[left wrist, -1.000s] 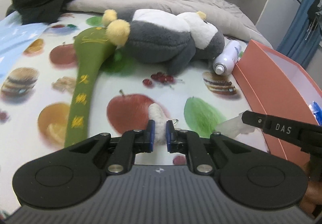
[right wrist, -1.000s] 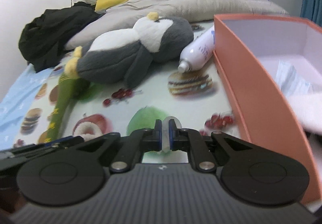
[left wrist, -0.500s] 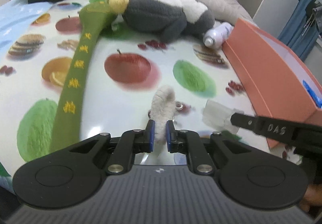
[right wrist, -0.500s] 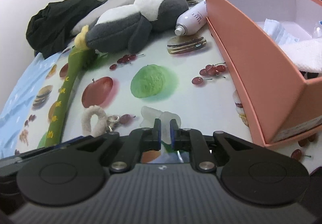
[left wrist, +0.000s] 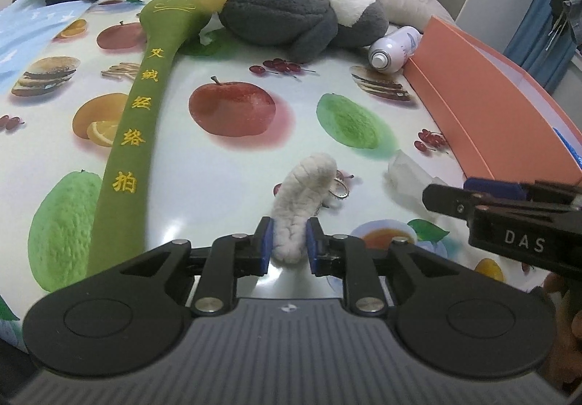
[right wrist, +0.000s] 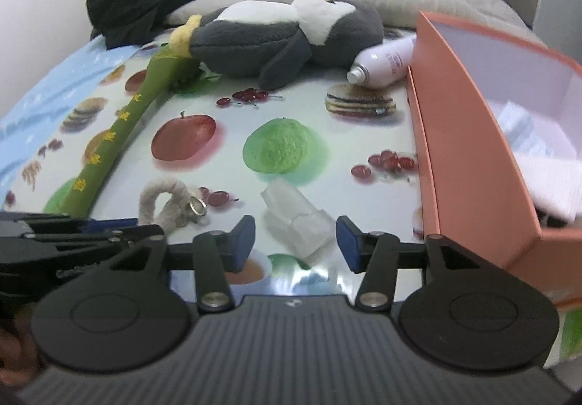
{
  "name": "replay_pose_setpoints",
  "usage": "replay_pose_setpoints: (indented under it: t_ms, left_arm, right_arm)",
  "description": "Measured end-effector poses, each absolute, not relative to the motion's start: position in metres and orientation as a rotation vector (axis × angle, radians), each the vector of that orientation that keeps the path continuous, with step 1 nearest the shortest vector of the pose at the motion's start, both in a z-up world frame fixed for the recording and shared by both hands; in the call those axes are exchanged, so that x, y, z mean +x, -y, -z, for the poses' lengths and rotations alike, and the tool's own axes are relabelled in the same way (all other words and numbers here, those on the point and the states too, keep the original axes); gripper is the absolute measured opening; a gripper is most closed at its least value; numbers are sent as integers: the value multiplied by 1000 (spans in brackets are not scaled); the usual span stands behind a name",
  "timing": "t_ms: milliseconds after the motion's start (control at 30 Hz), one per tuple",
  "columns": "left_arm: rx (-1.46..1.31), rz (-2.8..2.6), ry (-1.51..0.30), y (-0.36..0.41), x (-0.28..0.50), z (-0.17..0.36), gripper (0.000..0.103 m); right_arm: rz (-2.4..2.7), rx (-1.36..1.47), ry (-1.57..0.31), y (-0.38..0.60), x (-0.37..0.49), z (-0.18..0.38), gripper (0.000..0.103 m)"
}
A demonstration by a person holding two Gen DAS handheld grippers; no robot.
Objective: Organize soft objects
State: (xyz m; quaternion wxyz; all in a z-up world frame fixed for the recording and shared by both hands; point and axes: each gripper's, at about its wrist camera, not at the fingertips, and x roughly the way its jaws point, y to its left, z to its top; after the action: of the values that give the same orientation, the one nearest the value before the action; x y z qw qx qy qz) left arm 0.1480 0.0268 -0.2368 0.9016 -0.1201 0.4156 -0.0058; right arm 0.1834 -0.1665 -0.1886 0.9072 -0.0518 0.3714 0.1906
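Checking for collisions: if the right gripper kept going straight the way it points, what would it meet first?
Probably the clear plastic packet lying on the fruit-print sheet, between the right gripper's opening jaws and untouched by them.

I read "DAS" on the right gripper [left wrist: 523,245] arm, just right of the green plush stick [left wrist: 134,135] embroidered in yellow with 艾绒经络拍.

plush penguin [right wrist: 276,37]: 1 | green fabric bat [left wrist: 138,121]: 1 | fuzzy white ring [right wrist: 163,201]: 1 | spray bottle [right wrist: 382,64]: 1 | orange box [right wrist: 473,135]: 1 | clear wrapped packet [right wrist: 296,219]: 1, perhaps plastic
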Motion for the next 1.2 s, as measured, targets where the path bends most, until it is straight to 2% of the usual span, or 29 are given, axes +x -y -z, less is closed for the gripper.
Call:
replay_pose_setpoints:
  t_ms: [367,533,600,667,767,1200]
  left_arm:
    - [-240,26,-848,-26,149,240,23]
    - [-240,20,-837,-26,148,241,18]
    - [-245,17,-833,-27,147,241,17]
    - [-250,15,-830,-27,146,240,16]
    - [-257,11,-821,-28,146,236,16]
    - [-303,-15,-778,-23,136,208,15]
  right_arm:
    - [-431,-226,-796,157,209,206,52]
    - [-459,-217,-828,158,216,213,52]
    - [-470,-216,-844,159,218,213,48]
    - [-457,-214,-854,161,219,211,35]
    - [-453,-195,-859,165,220,208,26]
    - [-418,-62,-841,176,190,190,24]
